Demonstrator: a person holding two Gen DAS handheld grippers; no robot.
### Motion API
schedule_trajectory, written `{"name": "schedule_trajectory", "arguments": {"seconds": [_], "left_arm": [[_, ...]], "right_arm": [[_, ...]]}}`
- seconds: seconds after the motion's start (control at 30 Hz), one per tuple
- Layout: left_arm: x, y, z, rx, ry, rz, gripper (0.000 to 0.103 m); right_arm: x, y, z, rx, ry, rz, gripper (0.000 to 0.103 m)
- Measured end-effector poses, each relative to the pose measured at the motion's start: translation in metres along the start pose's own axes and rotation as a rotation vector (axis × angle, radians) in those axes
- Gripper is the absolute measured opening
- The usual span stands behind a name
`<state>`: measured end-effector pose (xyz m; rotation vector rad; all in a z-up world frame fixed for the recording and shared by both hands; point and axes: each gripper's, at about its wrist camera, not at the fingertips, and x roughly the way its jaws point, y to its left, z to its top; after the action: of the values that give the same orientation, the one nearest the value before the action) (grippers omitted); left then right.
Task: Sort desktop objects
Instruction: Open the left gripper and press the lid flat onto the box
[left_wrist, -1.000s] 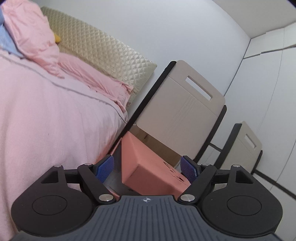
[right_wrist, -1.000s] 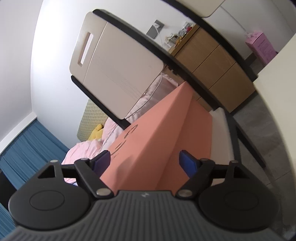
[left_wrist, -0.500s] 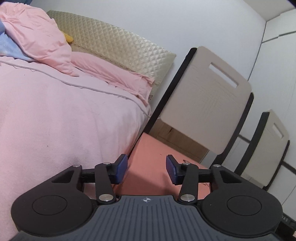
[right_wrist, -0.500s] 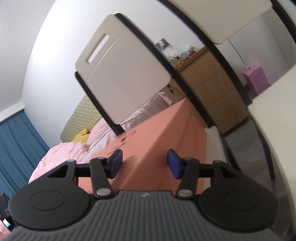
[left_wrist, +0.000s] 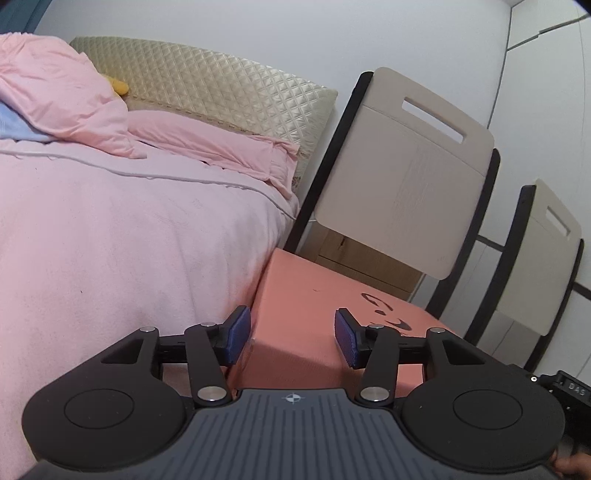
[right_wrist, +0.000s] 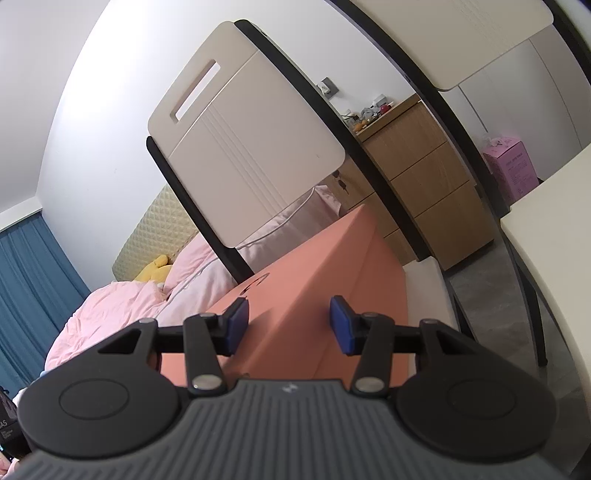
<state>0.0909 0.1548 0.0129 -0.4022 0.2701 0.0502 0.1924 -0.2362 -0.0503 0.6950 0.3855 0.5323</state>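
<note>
Nearby, pink bed (left_wrist: 110, 236), quilted headboard (left_wrist: 221, 96), chair (left_wrist: 406, 177), wooden drawers (right_wrist: 424, 184)

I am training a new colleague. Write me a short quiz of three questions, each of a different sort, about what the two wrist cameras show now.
1. True or false: the left tongs are shut on the salmon-pink box.
2. Multiple choice: what stands directly behind the box in the right wrist view? A) a beige chair backrest B) a blue curtain C) a pink carton
3. Fill in: the yellow soft toy lies on the ____.

Key:
1. False; both the left and the right tongs are open, their pads apart with the box seen between them.
2. A
3. bed
</note>
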Motion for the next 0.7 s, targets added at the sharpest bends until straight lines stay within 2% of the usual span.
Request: {"name": "schedule_trajectory", "arguments": {"seconds": [0.3, 0.43, 0.5, 0.6, 0.7], "left_arm": [[-0.019, 0.003, -0.011, -0.048, 0.009, -0.047, 0.054], [-0.015, -0.004, -0.014, 0.012, 0.023, -0.016, 0.054], [-0.012, -0.004, -0.012, 0.003, 0.030, -0.022, 0.055], [-0.004, -0.013, -0.009, 0.055, 0.039, 0.000, 0.060], [0.005, -0.016, -0.006, 0.079, 0.050, 0.010, 0.061]], "right_arm": [[-0.016, -0.002, 0.006, 0.007, -0.012, 0.019, 0.050], [-0.017, -0.003, 0.006, -0.012, 0.006, 0.016, 0.050], [-0.015, -0.004, 0.005, -0.013, 0.013, 0.009, 0.050], [-0.014, -0.004, 0.003, -0.026, 0.015, -0.007, 0.050], [-0.012, -0.003, 0.001, -0.039, 0.018, -0.023, 0.050]]}}
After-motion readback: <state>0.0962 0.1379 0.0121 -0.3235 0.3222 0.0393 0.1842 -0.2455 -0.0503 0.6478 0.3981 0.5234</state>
